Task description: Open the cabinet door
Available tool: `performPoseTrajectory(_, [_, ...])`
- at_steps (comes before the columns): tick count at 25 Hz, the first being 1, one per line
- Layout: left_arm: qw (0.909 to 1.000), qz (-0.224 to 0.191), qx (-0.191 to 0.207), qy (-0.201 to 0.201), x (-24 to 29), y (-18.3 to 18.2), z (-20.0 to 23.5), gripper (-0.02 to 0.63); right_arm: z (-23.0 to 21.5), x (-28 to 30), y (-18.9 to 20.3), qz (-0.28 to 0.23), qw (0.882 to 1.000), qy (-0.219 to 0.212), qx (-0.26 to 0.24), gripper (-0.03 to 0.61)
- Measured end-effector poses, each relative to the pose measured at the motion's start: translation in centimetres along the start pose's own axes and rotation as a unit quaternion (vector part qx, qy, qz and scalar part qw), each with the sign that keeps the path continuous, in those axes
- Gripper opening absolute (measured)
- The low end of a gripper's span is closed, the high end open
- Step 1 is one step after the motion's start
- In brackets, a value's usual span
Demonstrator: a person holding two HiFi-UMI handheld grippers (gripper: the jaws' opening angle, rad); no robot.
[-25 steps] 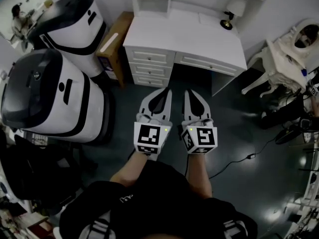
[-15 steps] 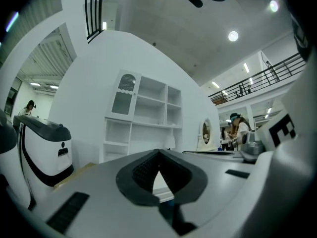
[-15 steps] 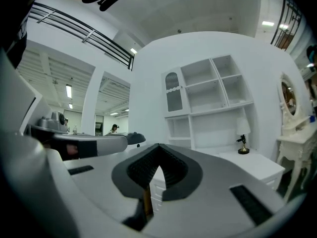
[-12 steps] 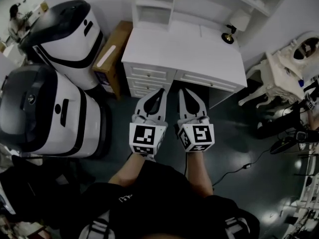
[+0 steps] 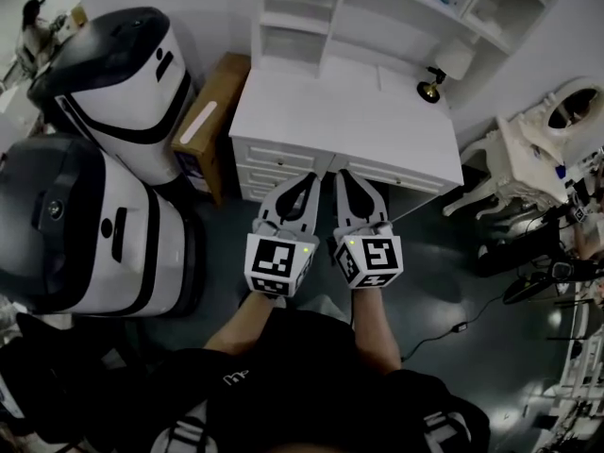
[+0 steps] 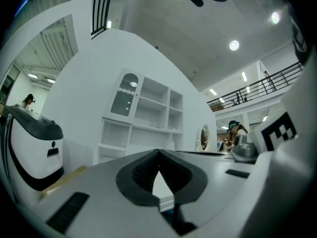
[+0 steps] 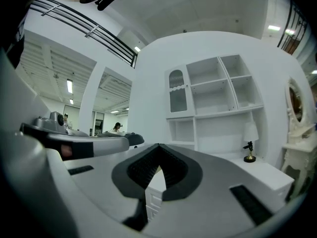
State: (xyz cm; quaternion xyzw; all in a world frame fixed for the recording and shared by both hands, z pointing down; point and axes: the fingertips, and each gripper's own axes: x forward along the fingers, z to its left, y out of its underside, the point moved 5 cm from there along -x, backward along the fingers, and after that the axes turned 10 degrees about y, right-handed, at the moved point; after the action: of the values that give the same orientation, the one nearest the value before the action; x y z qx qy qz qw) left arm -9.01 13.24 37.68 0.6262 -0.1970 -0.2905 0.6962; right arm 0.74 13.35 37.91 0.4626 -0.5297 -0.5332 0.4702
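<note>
1. The left gripper (image 5: pixel 310 176) and the right gripper (image 5: pixel 345 174) are held side by side and pointing level. Each has its jaws closed tip to tip, with nothing between them.
2. In the head view, the white desk (image 5: pixel 349 102) lies at twelve o'clock from both grippers. Its drawers (image 5: pixel 283 159) are just beyond the jaw tips, and a shelf hutch (image 5: pixel 311 26) rises at the back.
3. The cabinet door (image 6: pixel 124 94) is a narrow white door with an arched pane, set in the top left bay of the hutch. It sits at about eleven o'clock from the jaw tips in the left gripper view and about one o'clock in the right gripper view. It is closed and well apart from both grippers.
4. The door will probably be light and stiff, swinging on side hinges with little resistance. The pane looks like glass, so I would treat it as fragile and keep the jaws off it.
5. The painted frame is likely smooth and slippery, so a pinch on the bare frame could slide off.
6. The best hold would be a knob or the free vertical edge, but the door is too small here to show a knob or which side is hinged.
7. A gripper would have to open before it could take hold, and the door sits high above the desktop.
8. The table lamp (image 5: pixel 434 83) stands at one o'clock on the desk, clear of the door's bay.
</note>
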Motion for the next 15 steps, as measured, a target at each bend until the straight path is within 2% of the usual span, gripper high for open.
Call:
performPoseTrajectory(3, [0.9998, -0.004, -0.009, 0.019, 0.0, -0.3, 0.4, 0.009, 0.6, 1.1, -0.4, -0.006, 1.000, -0.007, 0.003, 0.018])
performPoseTrajectory(15, [0.9998, -0.008, 0.014, -0.011, 3.4, -0.9, 4.4, 0.009, -0.6, 6.4, -0.4, -0.020, 1.000, -0.019, -0.008, 0.018])
